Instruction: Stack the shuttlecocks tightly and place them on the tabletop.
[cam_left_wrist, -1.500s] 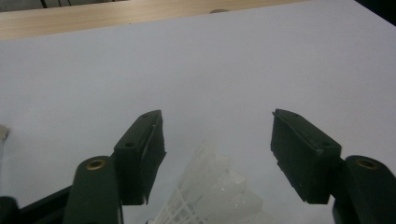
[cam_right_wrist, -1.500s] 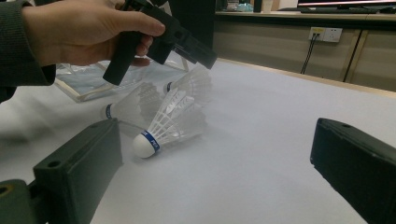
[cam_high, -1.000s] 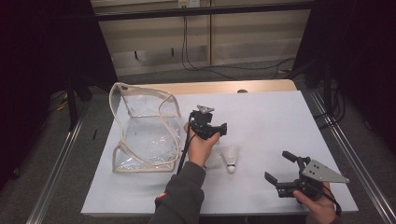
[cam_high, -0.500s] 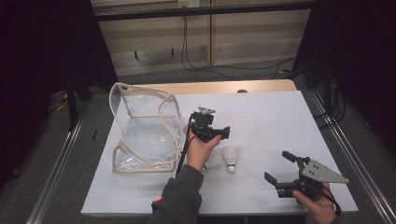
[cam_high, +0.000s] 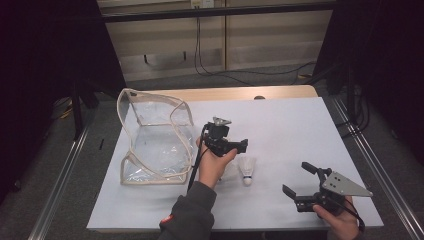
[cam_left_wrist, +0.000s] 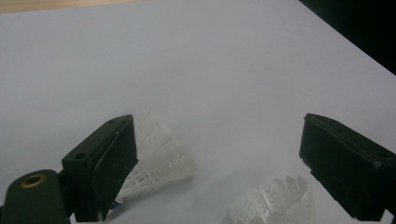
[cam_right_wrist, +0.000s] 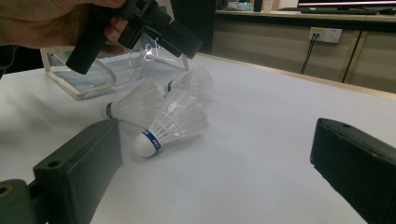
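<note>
Three white shuttlecocks lie in a cluster on the white table: the nearest (cam_right_wrist: 168, 123), one behind it (cam_right_wrist: 130, 105) and a third (cam_right_wrist: 191, 81). One shuttlecock (cam_high: 246, 170) lies just right of the person's left hand. My left gripper (cam_high: 244, 146) hovers above the cluster, open; its jaws have just been opening and nothing is between them. Beneath the left gripper (cam_left_wrist: 219, 135) are two feathered skirts (cam_left_wrist: 159, 158) (cam_left_wrist: 275, 200). My right gripper (cam_high: 299, 179) rests near the table's front right, open and empty, facing the shuttlecocks (cam_right_wrist: 217, 140).
A clear plastic bag (cam_high: 155, 140) with cream trim stands open on the table's left, close behind the left hand. The table's wooden far edge (cam_high: 240, 93) meets a wall with cables. Metal rails (cam_high: 380, 165) run along both sides.
The left gripper has edged slightly toward the near side above the shuttlecocks. The right gripper has kept still.
</note>
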